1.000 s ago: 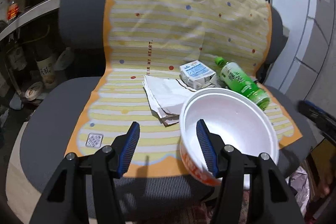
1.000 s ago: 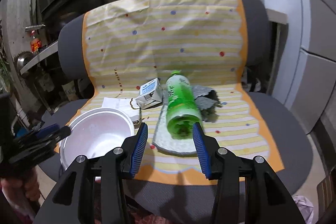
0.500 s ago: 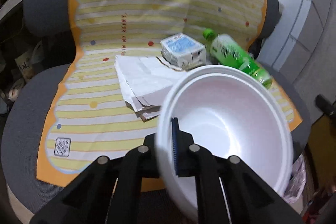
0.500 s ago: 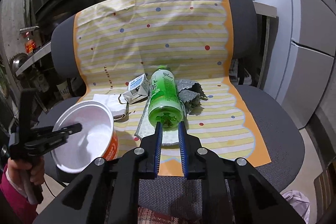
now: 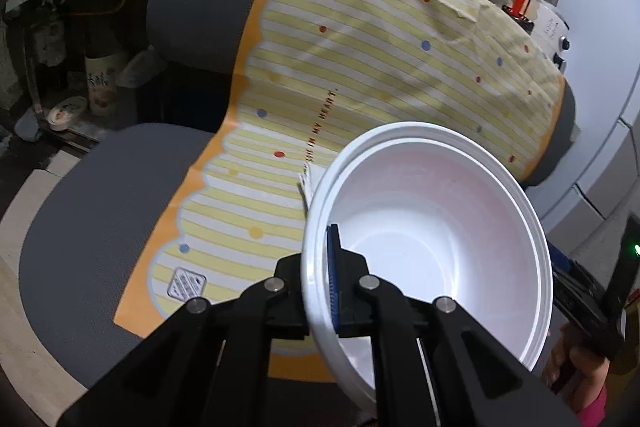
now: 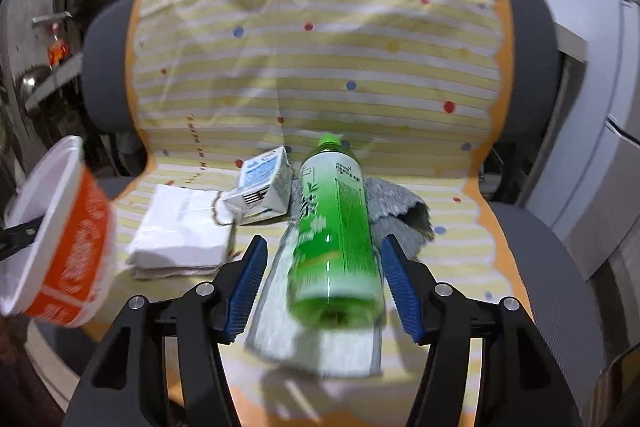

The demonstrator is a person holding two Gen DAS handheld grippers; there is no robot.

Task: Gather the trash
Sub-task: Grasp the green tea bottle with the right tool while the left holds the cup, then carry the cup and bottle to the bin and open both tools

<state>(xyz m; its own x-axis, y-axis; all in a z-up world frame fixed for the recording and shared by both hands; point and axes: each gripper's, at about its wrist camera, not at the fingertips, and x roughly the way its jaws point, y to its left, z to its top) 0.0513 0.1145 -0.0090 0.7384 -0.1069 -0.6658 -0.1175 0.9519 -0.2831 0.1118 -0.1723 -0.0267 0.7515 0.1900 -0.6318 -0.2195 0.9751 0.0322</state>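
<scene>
Left wrist view: the left gripper (image 5: 320,287) is clamped on the near rim of a white foam bowl (image 5: 432,227), one blue-padded finger inside the wall and the other outside it. The bowl is raised above the front right part of a grey office chair (image 5: 80,227) and tipped so its empty white inside faces the camera. At the far right edge, a hand (image 5: 568,367) holds the black body of the other tool.

A yellow striped mat (image 5: 360,75) with an orange scalloped border and coloured dots drapes over the chair's backrest and seat. A line of small print runs along it, ending in "IN MY HEART."; a small square label sits near its front left corner.

Right wrist view: the right gripper (image 6: 324,283) points toward the backrest with its jaws wide apart, one on each side of a green plastic bottle (image 6: 336,227) lying on the seat, base toward the camera. The pads do not touch it. The bottle's label carries green and white print too blurred to read. It rests on a grey cloth (image 6: 400,211). Just left of its neck is a small blue and white carton (image 6: 264,183) with a barcode, and left of that a folded white paper (image 6: 184,231). The bowl's outside, orange with white markings, shows at the left edge.
</scene>
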